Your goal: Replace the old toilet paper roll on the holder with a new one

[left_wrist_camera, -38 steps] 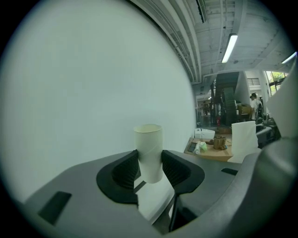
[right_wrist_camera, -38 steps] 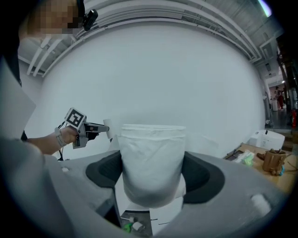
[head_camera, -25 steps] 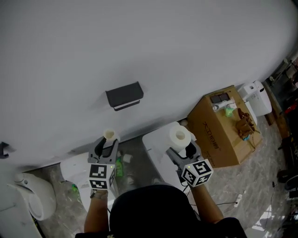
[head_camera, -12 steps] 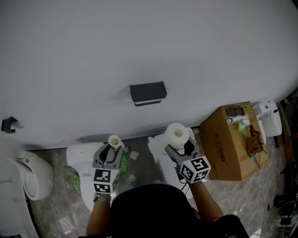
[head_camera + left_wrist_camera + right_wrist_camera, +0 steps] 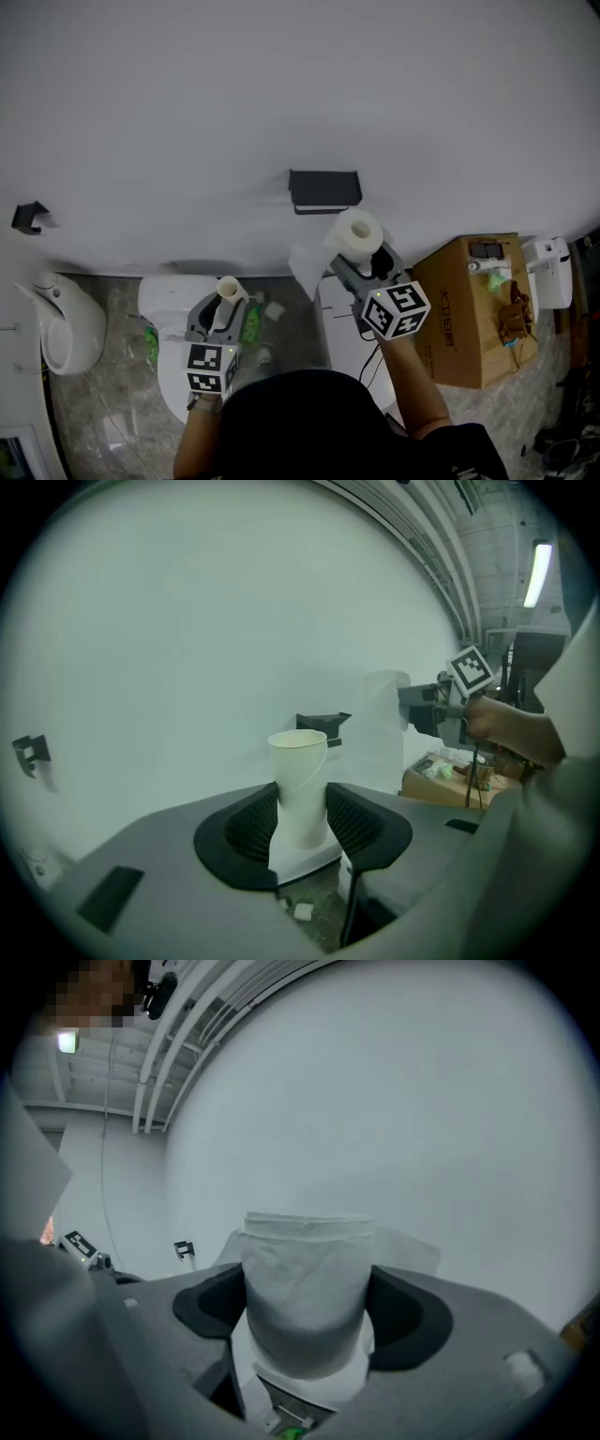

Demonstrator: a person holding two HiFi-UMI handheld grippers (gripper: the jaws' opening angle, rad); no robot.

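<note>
A dark holder [image 5: 324, 190] is fixed to the white wall, empty. My right gripper [image 5: 366, 251] is shut on a full white paper roll [image 5: 357, 233], held upright just below and to the right of the holder; a loose sheet [image 5: 305, 268] hangs from the roll. In the right gripper view the roll [image 5: 306, 1290] fills the gap between the pads. My left gripper [image 5: 223, 305] is shut on the bare cardboard core [image 5: 228, 291], lower left, over a white bin. The core [image 5: 302, 787] stands upright between the pads, with the holder [image 5: 323, 727] beyond it.
A white bin [image 5: 173, 306] stands on the floor under the left gripper. A cardboard box [image 5: 469, 309] with small items stands at the right, a white appliance [image 5: 549, 267] beyond it. A white fixture [image 5: 64, 328] sits at the left. A small dark bracket [image 5: 31, 217] is on the wall.
The right gripper has carried the full roll up toward the holder. The left gripper with the core has dropped slightly toward the bin. The head view has swung left.
</note>
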